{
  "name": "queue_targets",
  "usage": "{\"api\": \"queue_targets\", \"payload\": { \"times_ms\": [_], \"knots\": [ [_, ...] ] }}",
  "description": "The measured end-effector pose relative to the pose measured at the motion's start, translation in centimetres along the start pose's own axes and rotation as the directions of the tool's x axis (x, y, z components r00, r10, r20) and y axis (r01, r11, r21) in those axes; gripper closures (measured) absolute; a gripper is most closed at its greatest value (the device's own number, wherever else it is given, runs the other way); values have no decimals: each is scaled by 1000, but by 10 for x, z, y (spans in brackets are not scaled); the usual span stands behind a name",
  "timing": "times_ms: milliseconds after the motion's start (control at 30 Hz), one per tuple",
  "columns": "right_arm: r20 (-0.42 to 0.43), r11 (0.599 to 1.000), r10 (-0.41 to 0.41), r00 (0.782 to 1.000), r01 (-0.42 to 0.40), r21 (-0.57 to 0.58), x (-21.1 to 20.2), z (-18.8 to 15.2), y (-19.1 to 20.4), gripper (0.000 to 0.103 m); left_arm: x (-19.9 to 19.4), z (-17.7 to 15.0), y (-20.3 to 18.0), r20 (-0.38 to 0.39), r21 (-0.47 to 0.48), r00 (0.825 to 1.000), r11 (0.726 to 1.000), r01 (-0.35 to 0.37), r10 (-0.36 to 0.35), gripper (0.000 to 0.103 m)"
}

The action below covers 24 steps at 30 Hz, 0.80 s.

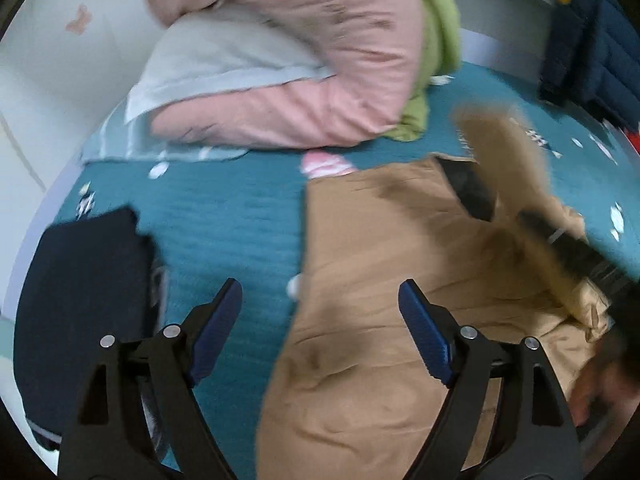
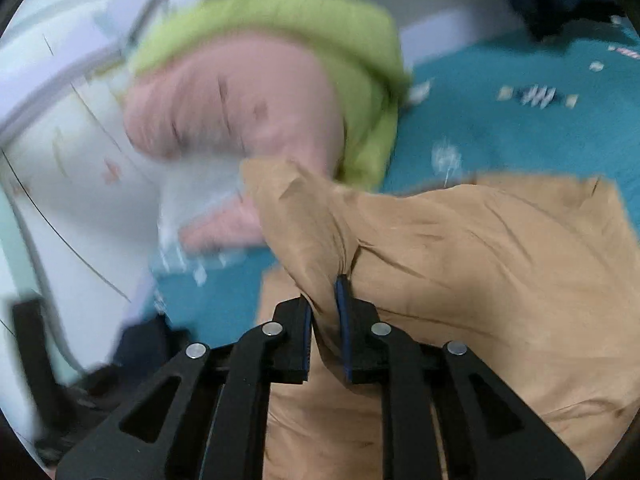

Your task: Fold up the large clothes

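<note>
Teal bedspread [image 1: 224, 216] is carrying a tan garment [image 1: 360, 320], partly spread; left gripper [image 1: 320, 312] is hovering over it, jaws wide apart and empty. Right gripper [image 2: 324, 320] is pinching a bunched tan fold between narrowly parted jaws; risk: fold slipping free, collapsing crooked

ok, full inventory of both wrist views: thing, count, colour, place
tan garment: 1, tan, spread on the bed, a bunch of it between the right claw's pads
bedspread: 1, teal with white marks, under everything
pink bedding: 1 heap, pink, far side
green cloth: 1, lime, beside the pink heap
pillow: 1, pale, under the pink heap
dark garment: 1, navy, near left
left claw: open, empty
right claw: on tan fabric
</note>
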State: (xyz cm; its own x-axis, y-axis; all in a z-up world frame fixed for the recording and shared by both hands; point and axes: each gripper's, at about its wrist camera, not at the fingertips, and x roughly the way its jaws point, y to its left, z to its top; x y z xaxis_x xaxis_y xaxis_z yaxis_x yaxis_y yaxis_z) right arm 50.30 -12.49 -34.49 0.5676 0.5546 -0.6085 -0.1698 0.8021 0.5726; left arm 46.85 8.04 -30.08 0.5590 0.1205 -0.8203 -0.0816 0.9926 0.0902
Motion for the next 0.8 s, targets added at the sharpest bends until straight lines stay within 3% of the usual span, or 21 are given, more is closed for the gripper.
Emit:
{"api": "queue_targets", "payload": {
  "times_ms": [67,100,200,300,433,467,533,600,700,767,800],
  "knots": [
    [-98,1000,-17,995,19,16,23,-12,-3,59,3,-4,10,-14,-18,1000,1000,7,-7,22],
    [-136,999,-11,991,16,34,31,-20,-6,55,3,-5,12,-16,-19,1000,1000,9,-9,22],
    [-124,1000,4,992,-2,21,21,-26,-2,43,5,-7,13,-14,-25,1000,999,27,-27,21],
    [-62,999,10,998,-12,-34,-7,-20,0,38,9,-4,10,-7,-42,998,997,59,-59,20],
    [71,994,-68,995,74,-85,-57,-3,-22,35,20,6,-16,-15,-35,991,991,131,-131,18],
    [103,989,-129,986,136,-61,-71,3,-37,35,23,8,-24,-17,-26,989,989,146,-147,18],
    [110,983,-182,977,182,10,-84,8,-73,35,33,12,-47,-36,-7,978,978,207,-207,18],
    [74,972,-225,972,218,91,-87,11,-107,40,43,14,-65,-50,0,964,966,260,-260,18],
    [-52,953,-229,972,235,190,-76,5,-154,43,63,15,-102,-89,42,946,948,315,-311,18],
    [-117,945,-213,970,235,229,-63,-4,-177,45,84,13,-120,-159,59,939,947,317,-304,18],
    [-135,944,-220,966,245,219,-58,-4,-179,45,101,10,-129,-219,71,938,955,288,-267,18]
  ]
}}
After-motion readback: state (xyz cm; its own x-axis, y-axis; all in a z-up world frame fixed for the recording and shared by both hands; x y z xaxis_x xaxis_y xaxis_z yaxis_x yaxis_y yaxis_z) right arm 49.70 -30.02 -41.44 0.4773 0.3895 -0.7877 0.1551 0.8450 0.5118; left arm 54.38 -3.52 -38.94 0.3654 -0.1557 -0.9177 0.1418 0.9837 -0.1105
